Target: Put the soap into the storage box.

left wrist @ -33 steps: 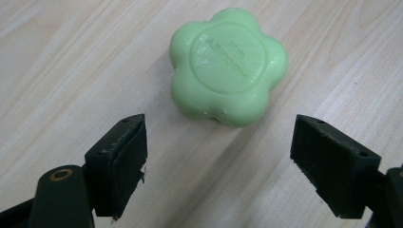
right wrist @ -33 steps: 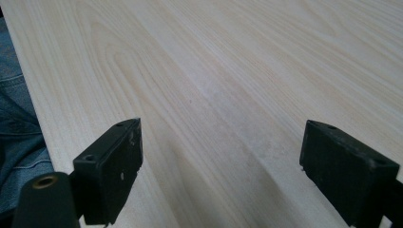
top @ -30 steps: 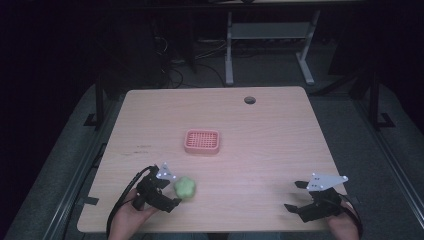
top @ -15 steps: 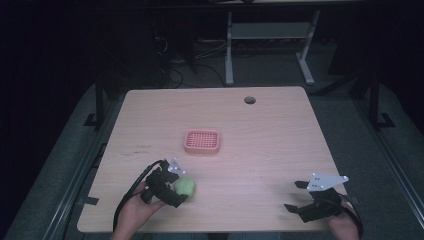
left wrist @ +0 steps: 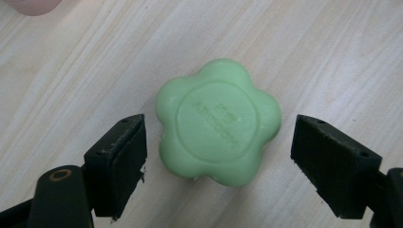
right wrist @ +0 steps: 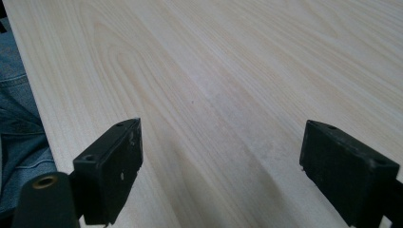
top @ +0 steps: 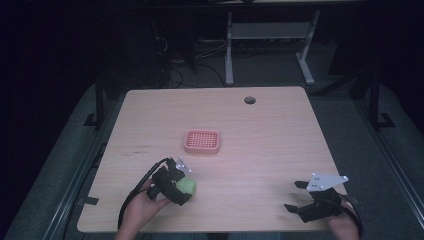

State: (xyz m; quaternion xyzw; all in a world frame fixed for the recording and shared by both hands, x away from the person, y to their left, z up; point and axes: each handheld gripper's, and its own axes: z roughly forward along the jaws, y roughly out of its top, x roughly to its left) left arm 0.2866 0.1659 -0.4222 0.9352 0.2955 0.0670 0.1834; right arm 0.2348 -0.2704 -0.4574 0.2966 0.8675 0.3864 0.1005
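Straddling the green flower-shaped soap bar [left wrist: 218,121] at lower left of the pale wooden bench [top: 280,130], the left gripper [top: 181,186] held its jaws spread, apparently ready to pinch. The right gripper [top: 295,196] sat idle at lower right, jaws spread. Farther back, mid-frame, lay a pink slotted plastic tray [top: 202,141], likely the soap's destination.

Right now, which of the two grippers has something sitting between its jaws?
The left gripper: the green flower-shaped soap lies between its open jaws, not yet touched. The right gripper, near the table's front right corner, has bare wood between its jaws.
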